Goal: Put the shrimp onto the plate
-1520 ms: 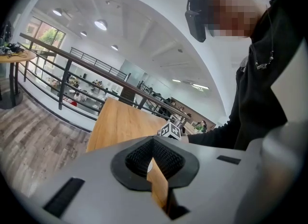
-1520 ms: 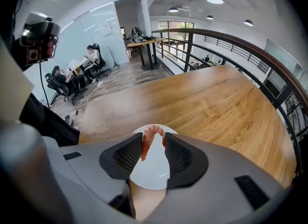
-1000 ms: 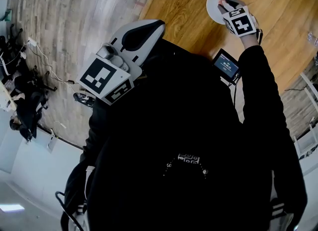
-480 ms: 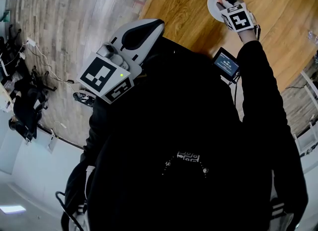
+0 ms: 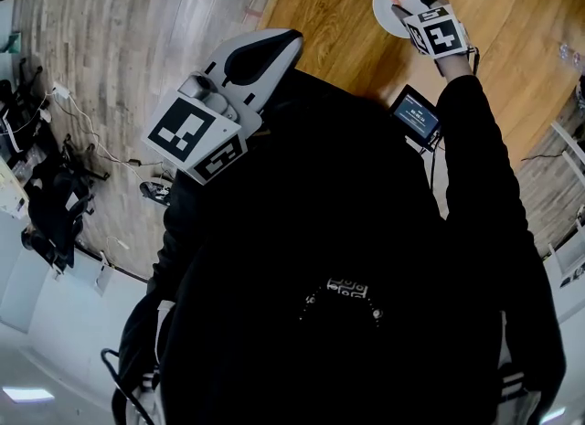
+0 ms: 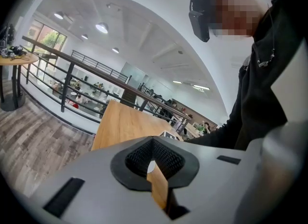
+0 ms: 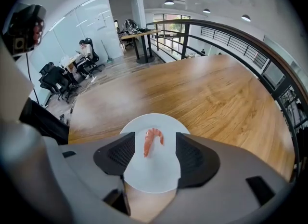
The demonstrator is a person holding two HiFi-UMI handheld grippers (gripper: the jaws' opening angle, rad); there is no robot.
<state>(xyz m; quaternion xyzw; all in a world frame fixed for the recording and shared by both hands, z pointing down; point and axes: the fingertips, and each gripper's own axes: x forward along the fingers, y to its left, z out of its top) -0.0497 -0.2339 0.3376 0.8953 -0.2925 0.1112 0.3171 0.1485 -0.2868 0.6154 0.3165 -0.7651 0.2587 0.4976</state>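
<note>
Now the right gripper (image 5: 410, 5) hangs pointing steeply down over a white plate (image 7: 154, 175), and its claw is released. The jaws have just been opening and stand wide apart. Between them lies the shrimp (image 7: 148, 142), a curled orange-pink piece resting on the plate's far half, with bare white plate showing on either side of it, so neither dark ribbed pad touches it. The plate itself sits flat on the wooden tabletop (image 7: 207, 98), not far in from the edge nearest the person and towards that edge's left end as the right gripper view shows it. The rest of the tabletop runs away bare towards a railing.

In the head view the person's black sleeve (image 5: 475, 167) reaches out to the right gripper, whose marker cube faces the camera. A small device with a lit screen (image 5: 418, 118) sits at the tabletop's near edge, just beside that sleeve.

The left gripper (image 6: 153, 163) is held well apart from the plate, off the tabletop's left edge and over the grey plank floor (image 5: 137, 39), pointing only slightly downward. Its claw is clenched on nothing: the pads meet at the tip, leaving only a thin slit through which a strip of tabletop shows.
</note>
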